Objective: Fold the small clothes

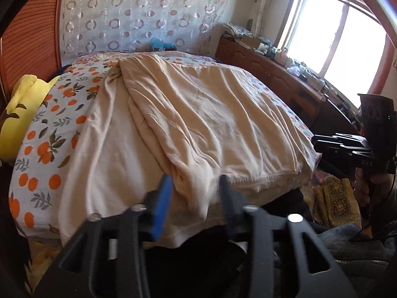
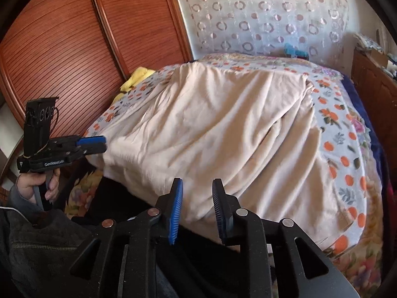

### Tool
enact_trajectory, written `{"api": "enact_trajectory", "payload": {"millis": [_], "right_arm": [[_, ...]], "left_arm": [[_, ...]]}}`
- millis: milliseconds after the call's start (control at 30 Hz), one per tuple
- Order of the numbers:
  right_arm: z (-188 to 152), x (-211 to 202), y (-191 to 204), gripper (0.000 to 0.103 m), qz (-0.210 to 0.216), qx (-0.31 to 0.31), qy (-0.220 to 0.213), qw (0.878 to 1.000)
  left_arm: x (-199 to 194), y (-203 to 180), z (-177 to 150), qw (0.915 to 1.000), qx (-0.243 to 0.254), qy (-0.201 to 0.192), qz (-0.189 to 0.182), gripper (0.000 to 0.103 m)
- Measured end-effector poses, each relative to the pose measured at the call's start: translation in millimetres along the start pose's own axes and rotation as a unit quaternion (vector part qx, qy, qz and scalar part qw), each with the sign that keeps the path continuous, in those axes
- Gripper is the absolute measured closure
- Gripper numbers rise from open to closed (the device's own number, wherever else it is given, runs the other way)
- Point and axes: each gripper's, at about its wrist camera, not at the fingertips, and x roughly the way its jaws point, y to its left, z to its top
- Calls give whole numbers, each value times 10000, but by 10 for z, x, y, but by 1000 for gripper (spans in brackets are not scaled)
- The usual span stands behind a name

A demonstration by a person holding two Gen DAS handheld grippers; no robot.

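A beige garment (image 1: 198, 114) lies spread on the bed, with one side folded over along a long ridge; it also shows in the right wrist view (image 2: 223, 129). My left gripper (image 1: 194, 186) is open at the garment's near hem, with a bunch of cloth between its blue-padded fingers (image 1: 162, 198). In the right wrist view the left gripper (image 2: 103, 144) sits at the garment's left corner. My right gripper (image 2: 197, 198) is open and empty just above the near edge of the garment. It shows from the side in the left wrist view (image 1: 320, 144).
The bed has an orange-fruit patterned sheet (image 1: 47, 149). A yellow pillow (image 1: 17, 109) lies at its left. A wooden wardrobe (image 2: 74, 49) stands left, a cluttered wooden cabinet (image 1: 285, 72) under the window on the right. A patterned cloth (image 1: 332, 198) lies by the bed.
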Motion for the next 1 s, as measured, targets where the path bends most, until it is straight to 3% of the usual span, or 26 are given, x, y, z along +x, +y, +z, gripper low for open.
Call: {"api": "enact_trajectory", "payload": {"millis": [133,233,333,500,567,633,833,933,1000], "right_arm": [[97,64,-265,77,-599,-18,-228,9979],[223,295,-509,77,-892,11,-176,9959],[370,583,-659,84,-1003,103,-82,9949],[530,1013,-712,84,-1139,5,230,9932],[551,1107,-705,95,-1218,-35,307,9921],[544,1048,-682,100,-1211,-40,228,9924],[391,266,-603,100,-1695,294,-734,9823],[236,37,-600,100,-2201,405,-870,9707],[150,81,-599,100,-2309,423,-694,9696]], "left_arm": [[10,154,68,9998,-75,-26,182,47],[38,270,107,9994,-179,-72,302,47],[60,340,122,9991,-287,-82,315,47],[107,385,124,9986,-337,-59,394,47],[141,399,131,9985,-344,-50,416,47],[183,420,141,9983,-357,-42,449,47],[309,499,246,9977,-394,-52,541,47],[403,542,321,9975,-364,-29,605,47],[489,584,389,9974,-323,-6,646,47]]}}
